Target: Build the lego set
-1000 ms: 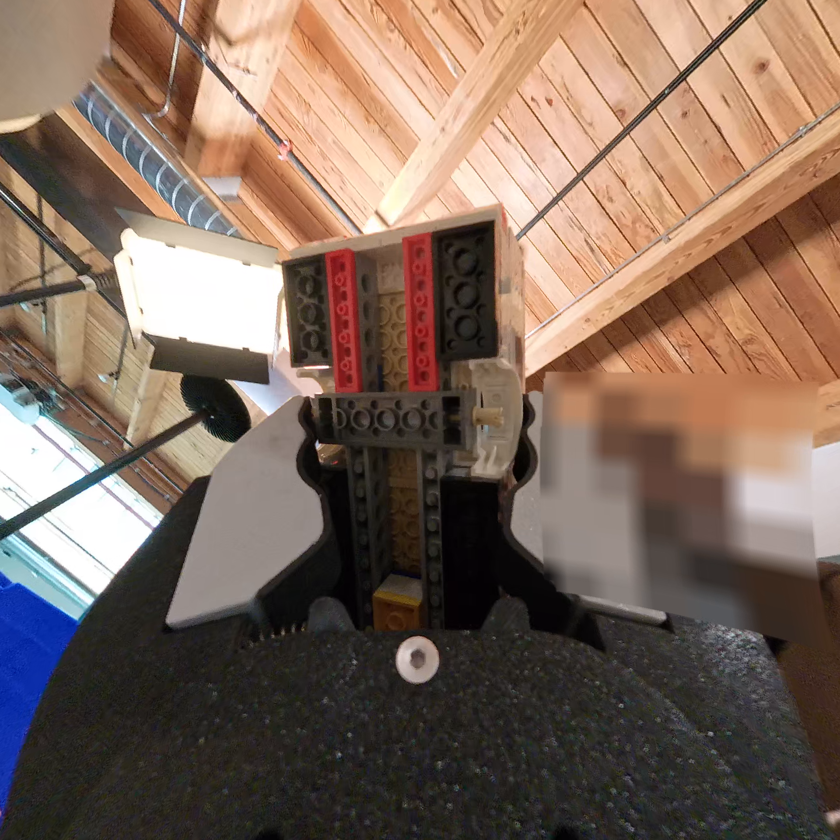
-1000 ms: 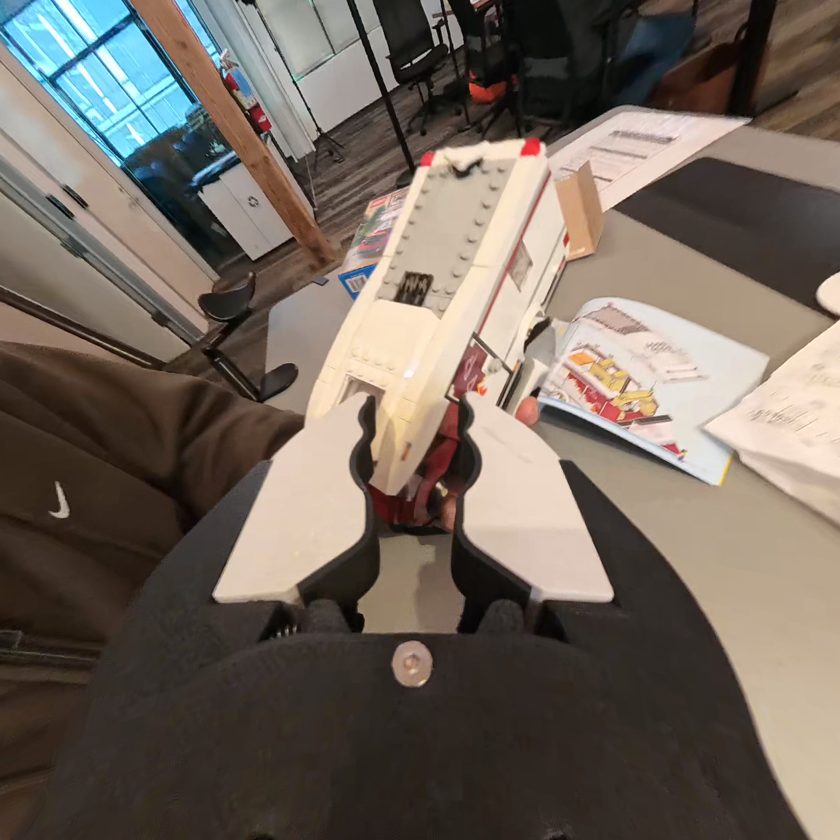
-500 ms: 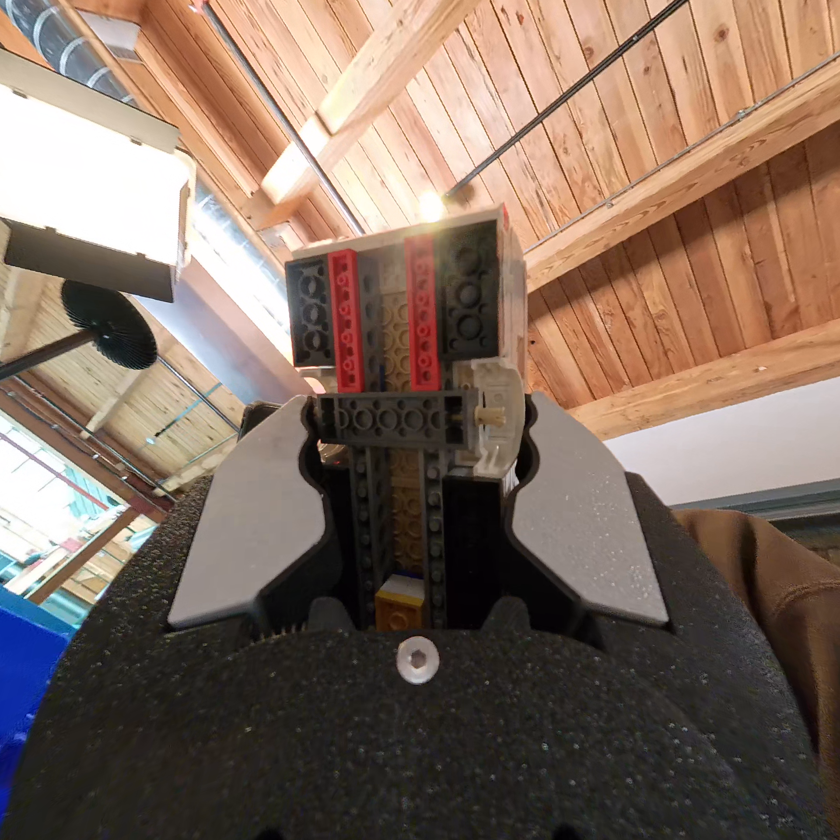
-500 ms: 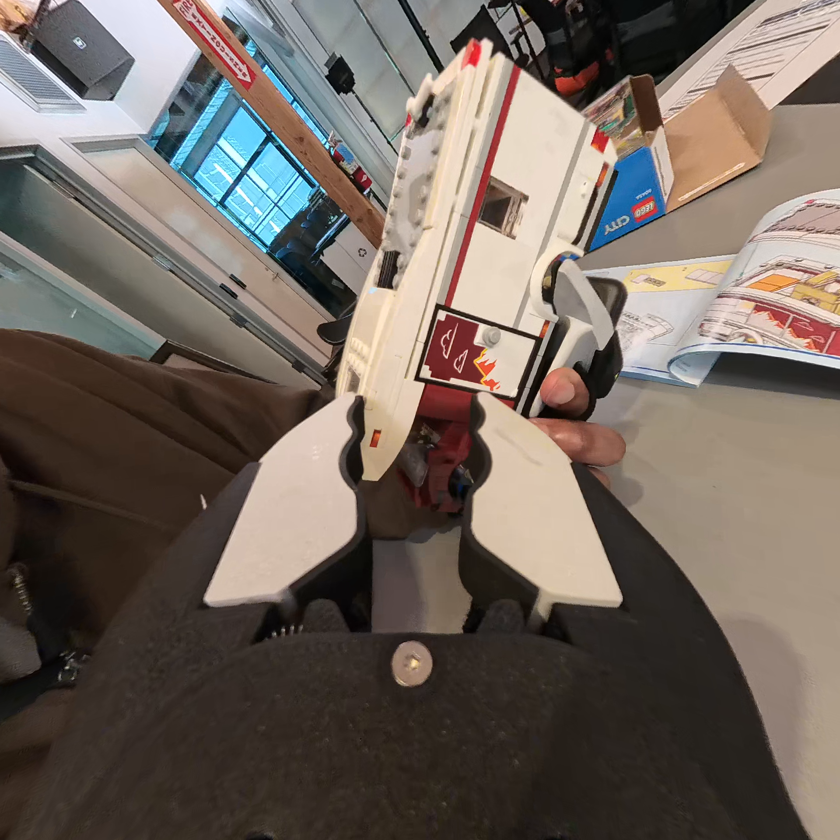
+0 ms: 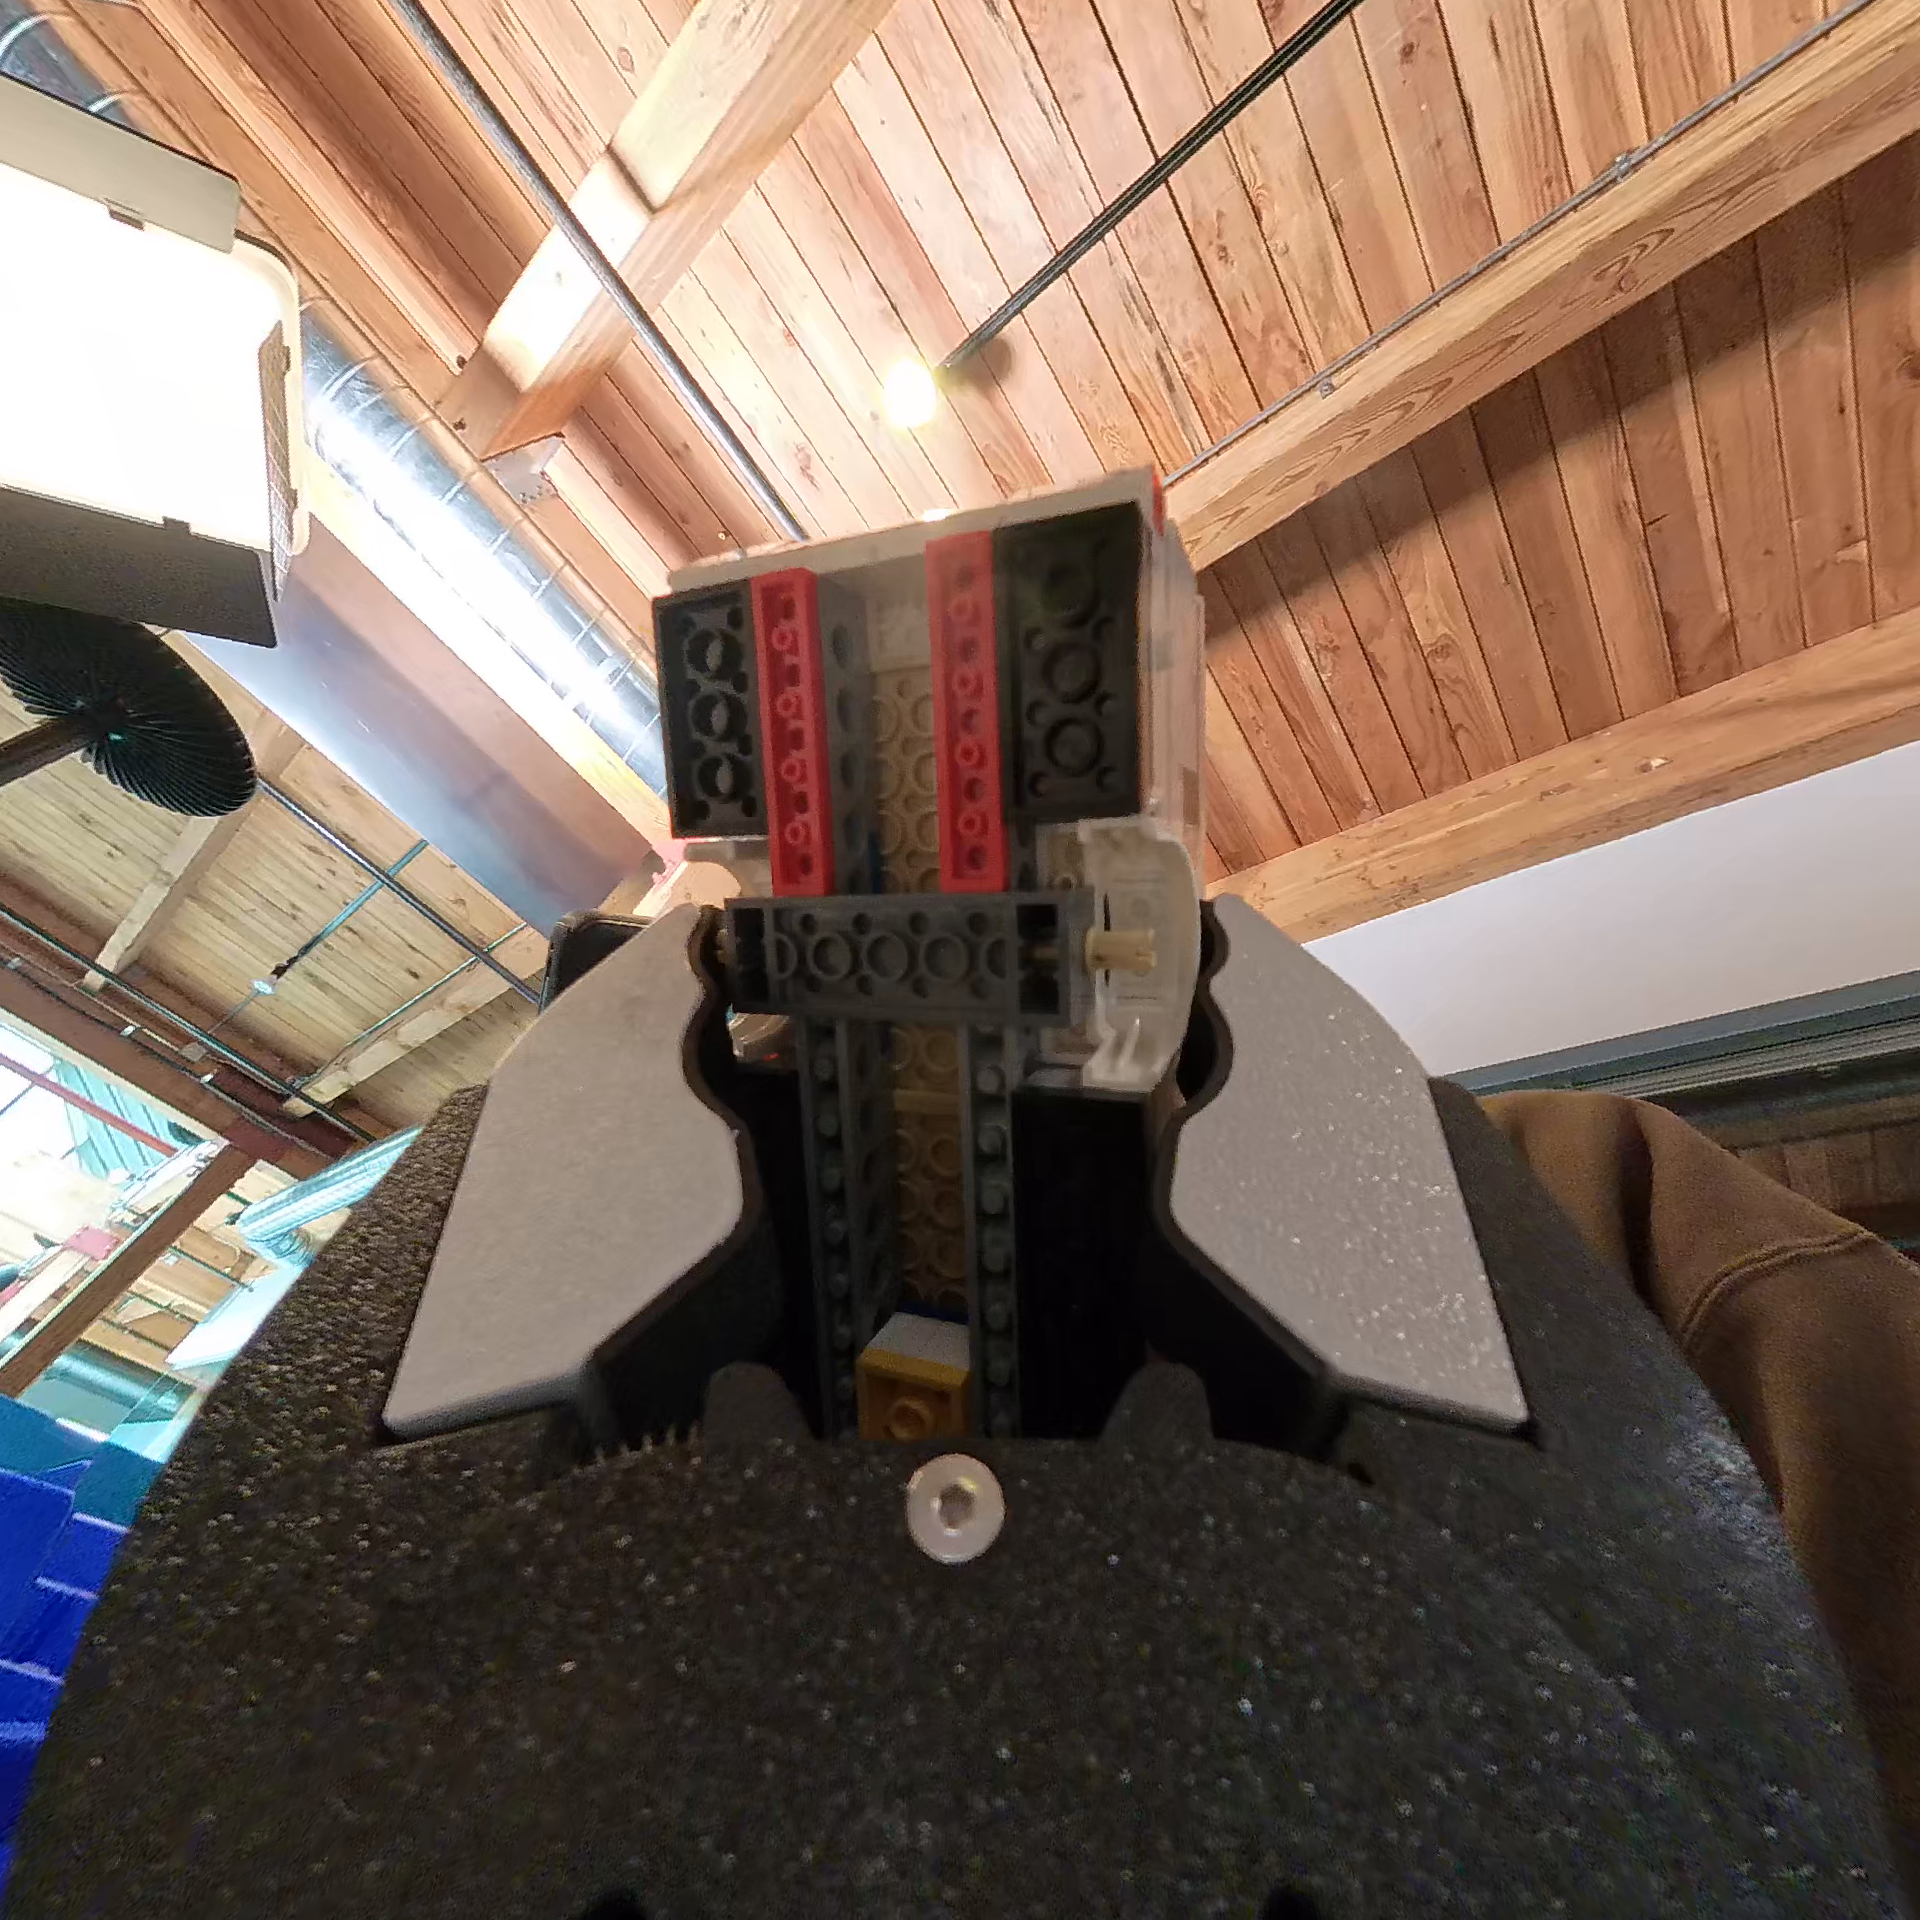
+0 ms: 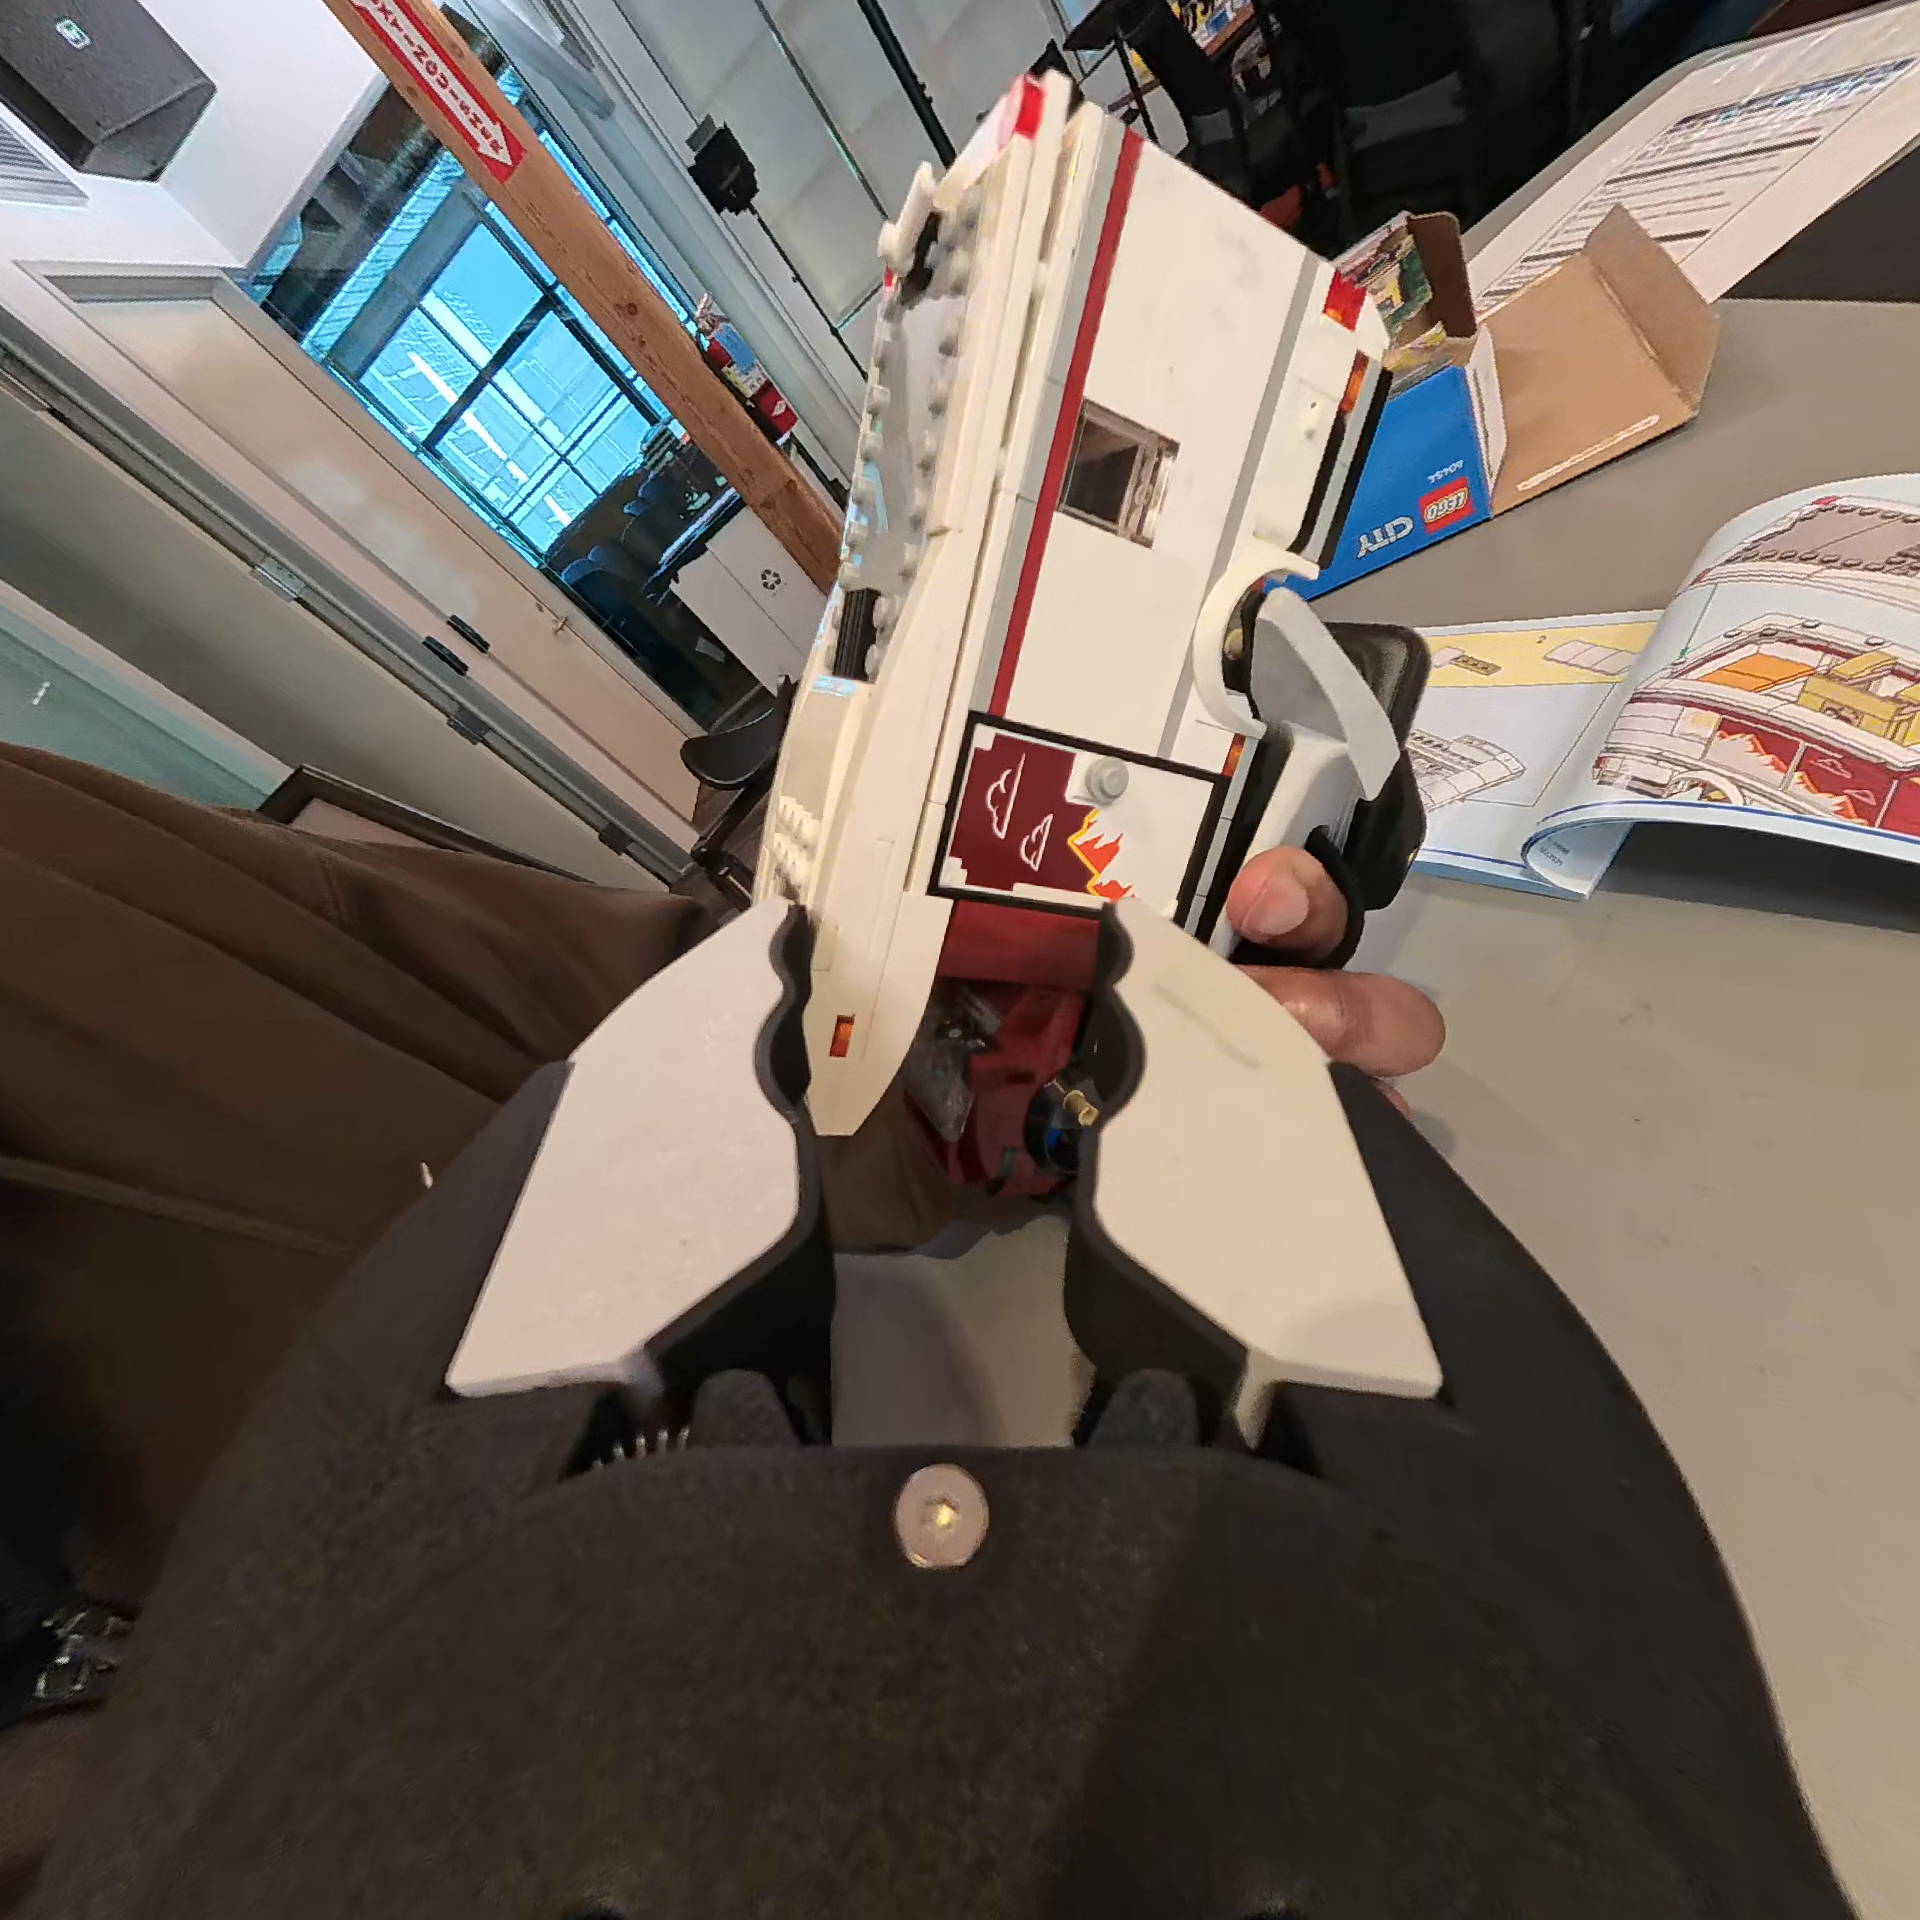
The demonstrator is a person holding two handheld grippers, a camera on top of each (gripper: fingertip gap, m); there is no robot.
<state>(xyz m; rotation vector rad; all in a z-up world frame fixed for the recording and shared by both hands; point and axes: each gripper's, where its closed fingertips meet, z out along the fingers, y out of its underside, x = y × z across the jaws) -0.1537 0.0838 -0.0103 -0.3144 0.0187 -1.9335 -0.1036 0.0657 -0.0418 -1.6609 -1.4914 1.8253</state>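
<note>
in the left wrist view, a brick-built vehicle [image 5: 925, 790] is seen from its underside, held up toward a wooden ceiling [image 5: 1455, 364]. no wheel is seen on the bare tan axle pin [image 5: 1122, 948] beside the white wheel arch [image 5: 1148, 966], so the model looks part-built. the left gripper [image 5: 951, 940] is spread wide, and the model's body is clamped between the two pads at the grey cross plate [image 5: 894, 956].

in the right wrist view, the same vehicle [image 6: 1081, 582] is shown side-on, white with a red stripe, above a grey table [image 6: 1662, 1143] where an open instruction booklet [image 6: 1714, 707] and a cardboard box [image 6: 1558, 384] lie. the right gripper [image 6: 951, 940] is part open around the model's lower front end; whether both pads press on it cannot be told.
</note>
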